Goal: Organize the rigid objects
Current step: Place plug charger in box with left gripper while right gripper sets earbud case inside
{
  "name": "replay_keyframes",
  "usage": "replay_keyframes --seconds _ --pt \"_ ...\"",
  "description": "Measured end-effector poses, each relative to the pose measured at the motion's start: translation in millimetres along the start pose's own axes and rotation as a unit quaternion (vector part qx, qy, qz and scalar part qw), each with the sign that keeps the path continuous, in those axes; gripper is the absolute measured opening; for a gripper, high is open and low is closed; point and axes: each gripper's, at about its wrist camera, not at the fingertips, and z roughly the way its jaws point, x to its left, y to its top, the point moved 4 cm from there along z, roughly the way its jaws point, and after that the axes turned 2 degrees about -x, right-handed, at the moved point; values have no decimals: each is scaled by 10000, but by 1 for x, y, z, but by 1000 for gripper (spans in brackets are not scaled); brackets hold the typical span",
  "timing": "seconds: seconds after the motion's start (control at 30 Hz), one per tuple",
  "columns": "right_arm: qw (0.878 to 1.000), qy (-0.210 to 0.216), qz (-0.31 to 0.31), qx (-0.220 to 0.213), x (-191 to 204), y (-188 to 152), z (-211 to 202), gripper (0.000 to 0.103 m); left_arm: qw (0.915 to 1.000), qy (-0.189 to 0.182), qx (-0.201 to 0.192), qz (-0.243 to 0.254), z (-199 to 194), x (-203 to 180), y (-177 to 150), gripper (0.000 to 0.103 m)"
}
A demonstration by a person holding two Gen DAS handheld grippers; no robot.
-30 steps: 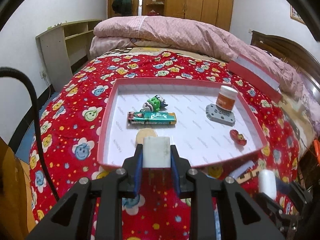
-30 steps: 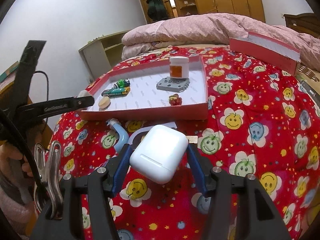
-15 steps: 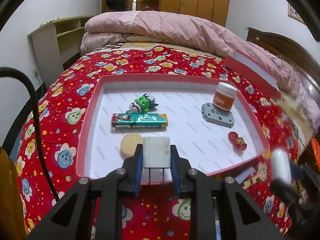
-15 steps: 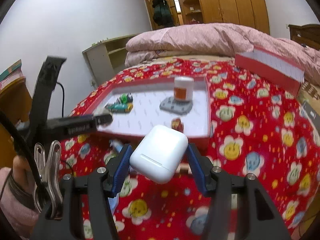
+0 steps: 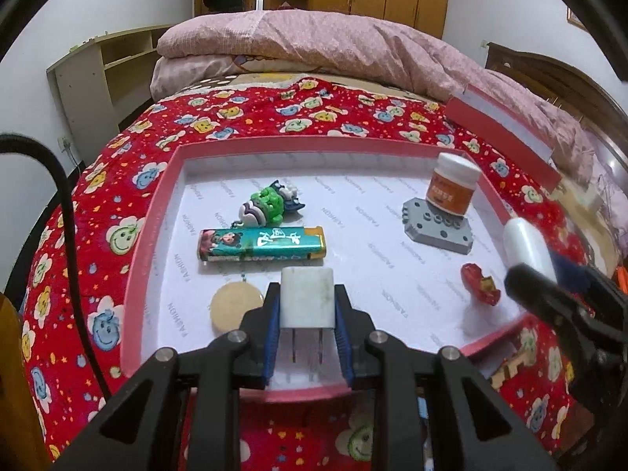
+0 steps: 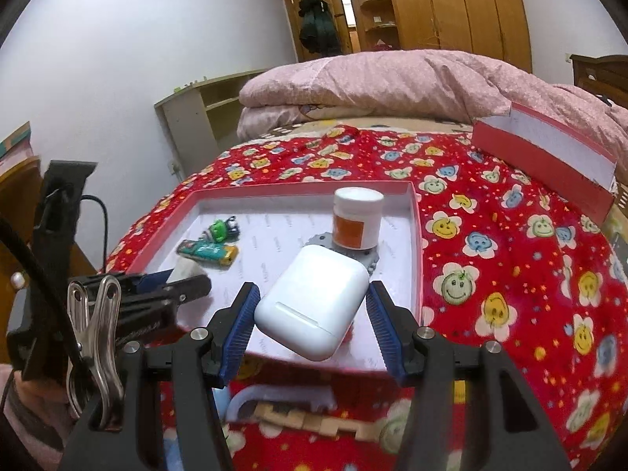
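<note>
- While both grippers hang over the near edge of the red tray (image 5: 151,212), the left gripper (image 5: 307,327) is clamped on a white charger plug (image 5: 307,298), prongs toward the camera; the right gripper (image 6: 312,316) is clamped on a white earbud case (image 6: 314,300), held tilted.
- Tray holds six loose things, one of each: green figurine (image 5: 269,206), teal lighter (image 5: 262,244), round tan disc (image 5: 232,306) at the near left, white-lidded orange jar (image 5: 451,188) touching a grey perforated block (image 5: 437,227) near the right edge, small red toy (image 5: 479,283) at the near right.
- Disc sits just beside the plug; the red toy lies near the earbud case.
- Off the tray, at its near edge: a wooden notched piece (image 6: 314,422) and a pale blue curved piece (image 6: 282,397).
- Tray rests on a red smiley-flower bedspread (image 6: 510,274); a pink quilt (image 5: 333,51) is folded at the far end, one red box lid (image 6: 545,157) at the far right.
- Room: wooden wardrobe (image 6: 451,8), open shelf unit (image 5: 98,74), white walls.
</note>
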Motion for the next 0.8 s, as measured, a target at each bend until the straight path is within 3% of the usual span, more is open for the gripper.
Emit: replay_keyframes --seconds 0.3,0.53,0.67,0.8 --pt "9997 -124 136 145 -16 -5 29 57 9998 136 -38 115 14 -4 6 26" --pt "9997 -232 25 6 -15 -5 33 58 9997 196 -75 145 17 -5 10 26" --pt "9997 -222 13 -84 -14 -5 32 59 9997 181 -50 180 18 -7 11 43" --pt "9997 -82 158 -182 -16 -5 28 60 9997 164 -91 180 12 -8 12 49"
